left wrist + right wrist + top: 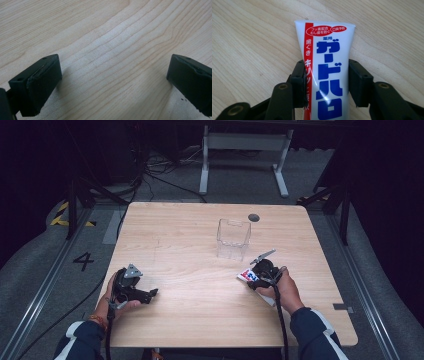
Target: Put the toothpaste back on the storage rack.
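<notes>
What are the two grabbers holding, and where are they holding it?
The right gripper squeezes a toothpaste tube across its middle, flat end sticking out ahead. The left gripper is open, holding nothing.

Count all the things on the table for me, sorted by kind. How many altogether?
Toothpaste tube, white with red and blue print: 1
Clear plastic container: 1
Black hand-held tool: 2, the left tool and the right tool
Total: 4
</notes>
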`<state>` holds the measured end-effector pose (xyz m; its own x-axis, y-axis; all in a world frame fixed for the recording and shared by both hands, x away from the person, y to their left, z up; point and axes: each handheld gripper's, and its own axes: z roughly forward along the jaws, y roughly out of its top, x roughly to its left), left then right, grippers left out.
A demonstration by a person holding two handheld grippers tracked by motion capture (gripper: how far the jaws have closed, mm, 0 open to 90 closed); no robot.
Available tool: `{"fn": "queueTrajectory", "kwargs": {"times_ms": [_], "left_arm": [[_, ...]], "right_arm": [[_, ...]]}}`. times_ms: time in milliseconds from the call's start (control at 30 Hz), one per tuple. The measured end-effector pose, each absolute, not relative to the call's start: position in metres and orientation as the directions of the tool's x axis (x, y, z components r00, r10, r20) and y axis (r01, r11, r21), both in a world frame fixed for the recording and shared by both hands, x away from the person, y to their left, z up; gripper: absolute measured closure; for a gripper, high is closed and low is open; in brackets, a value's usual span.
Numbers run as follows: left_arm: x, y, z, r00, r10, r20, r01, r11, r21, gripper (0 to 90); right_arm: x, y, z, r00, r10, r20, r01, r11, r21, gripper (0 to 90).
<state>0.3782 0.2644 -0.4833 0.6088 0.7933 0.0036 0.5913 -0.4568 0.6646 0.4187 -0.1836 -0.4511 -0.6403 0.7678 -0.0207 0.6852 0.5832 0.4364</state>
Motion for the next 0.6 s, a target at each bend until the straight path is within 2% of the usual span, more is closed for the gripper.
{"fn": "queueTrajectory", "kwargs": {"times_ms": [333,600], "left_arm": [[0.3779,0.2644,-0.4832,0.610,0.792,-0.003,0.595,-0.456,0.662,0.2],[0.3780,0.2645,-0.4832,0.610,0.792,-0.003,0.595,-0.456,0.662,0.2]], "right_arm": [[0.4138,-0.1914,-0.4463,-0.657,0.754,0.005,0.662,0.573,0.482,65.0],[0.4097,-0.1941,-0.4436,-0.681,0.732,0.023,0.636,0.576,0.514,67.9]]}}
